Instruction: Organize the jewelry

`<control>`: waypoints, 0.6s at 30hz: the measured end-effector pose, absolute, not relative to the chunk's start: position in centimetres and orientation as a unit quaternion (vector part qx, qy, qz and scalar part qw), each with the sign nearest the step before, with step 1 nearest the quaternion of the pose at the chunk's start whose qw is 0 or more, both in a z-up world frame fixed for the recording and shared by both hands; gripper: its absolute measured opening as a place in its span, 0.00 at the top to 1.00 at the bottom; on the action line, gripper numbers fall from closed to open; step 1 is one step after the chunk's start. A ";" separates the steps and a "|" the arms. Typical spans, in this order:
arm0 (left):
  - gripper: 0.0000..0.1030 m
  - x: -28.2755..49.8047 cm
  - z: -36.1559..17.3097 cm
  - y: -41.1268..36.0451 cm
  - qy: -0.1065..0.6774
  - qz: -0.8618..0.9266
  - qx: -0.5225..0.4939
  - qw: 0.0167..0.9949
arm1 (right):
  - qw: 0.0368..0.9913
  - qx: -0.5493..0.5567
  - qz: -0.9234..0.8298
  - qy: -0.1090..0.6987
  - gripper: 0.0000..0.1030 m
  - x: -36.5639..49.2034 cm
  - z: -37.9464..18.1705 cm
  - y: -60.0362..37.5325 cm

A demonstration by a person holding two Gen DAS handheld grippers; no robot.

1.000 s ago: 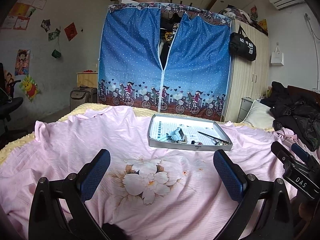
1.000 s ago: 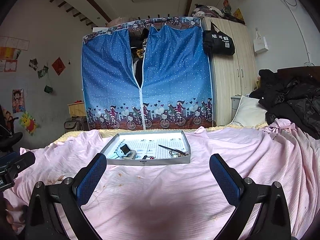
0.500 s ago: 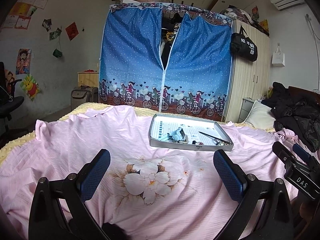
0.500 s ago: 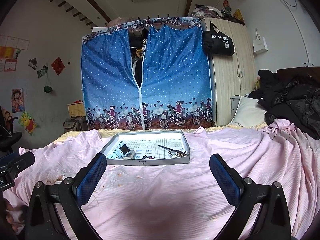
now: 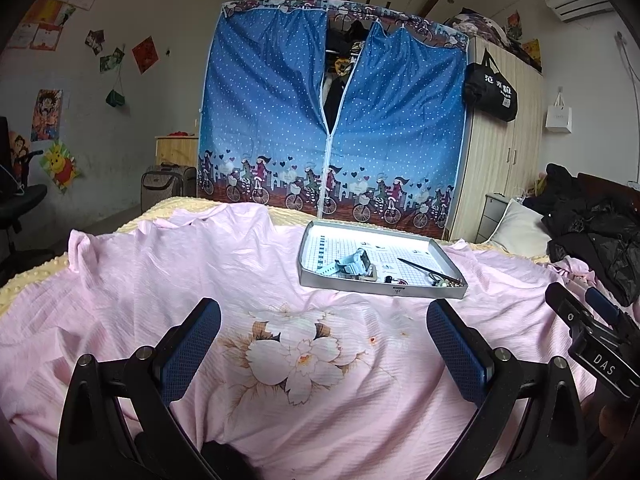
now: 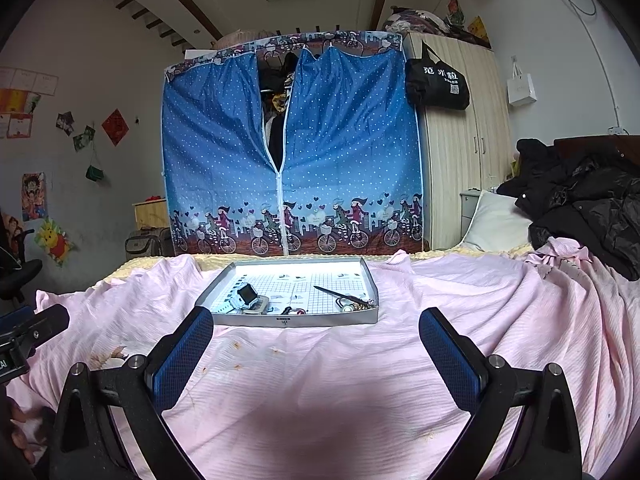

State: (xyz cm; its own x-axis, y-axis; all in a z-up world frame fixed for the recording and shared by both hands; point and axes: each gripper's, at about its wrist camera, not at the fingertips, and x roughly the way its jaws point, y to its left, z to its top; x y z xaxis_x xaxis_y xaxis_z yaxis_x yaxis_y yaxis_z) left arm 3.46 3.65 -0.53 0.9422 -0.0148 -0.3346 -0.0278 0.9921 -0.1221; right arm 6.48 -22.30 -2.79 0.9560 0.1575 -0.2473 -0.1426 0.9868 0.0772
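Jewelry tray [image 6: 288, 322] (watch [image 6: 246, 294] inside) on pink sheet [image 6: 360, 380], ahead of both hand-held grippers [image 5: 324, 354] [image 6: 316, 354], jaws apart, empty

Pink sheet [image 5: 160, 280] with white-brown flower print [image 5: 298, 360]; grey tray [image 6: 288, 322], white grid-pattern floor; light blue watch [image 5: 352, 262]; black stick [image 6: 338, 294]; blue finger pads [image 6: 182, 356] on black frames; blue white-dotted wardrobe [image 6: 344, 152] with bicycle border; yellow blanket [image 5: 24, 284]; black clothes [image 6: 592, 204]

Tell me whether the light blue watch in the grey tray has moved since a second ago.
No. The light blue watch stays at the shallow grey tray's near-left corner.
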 end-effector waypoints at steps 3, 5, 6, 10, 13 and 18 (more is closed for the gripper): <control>0.02 3.4 -0.5 3.6 0.169 0.003 -0.064 0.983 | 0.988 0.028 0.077 0.128 0.00 6.5 -2.8 -22.3; 0.02 3.3 -0.5 3.6 0.168 0.005 -0.059 0.984 | 0.988 0.028 0.077 0.128 0.00 6.5 -2.8 -22.3; 0.02 3.4 -0.5 3.6 0.168 0.005 -0.057 0.984 | 0.988 0.027 0.077 0.129 0.00 6.5 -2.9 -22.3; 0.02 3.4 -0.7 3.3 0.173 0.014 -0.045 0.984 | 0.988 0.026 0.078 0.131 0.00 6.6 -3.0 -22.2; 0.02 3.6 -0.7 3.3 0.179 0.023 -0.044 0.983 | 0.988 0.025 0.076 0.132 0.00 6.7 -3.0 -22.3; 0.02 3.6 -0.6 3.2 0.188 0.054 -0.040 0.980 | 0.988 0.019 0.070 0.140 0.00 7.0 -3.2 -22.1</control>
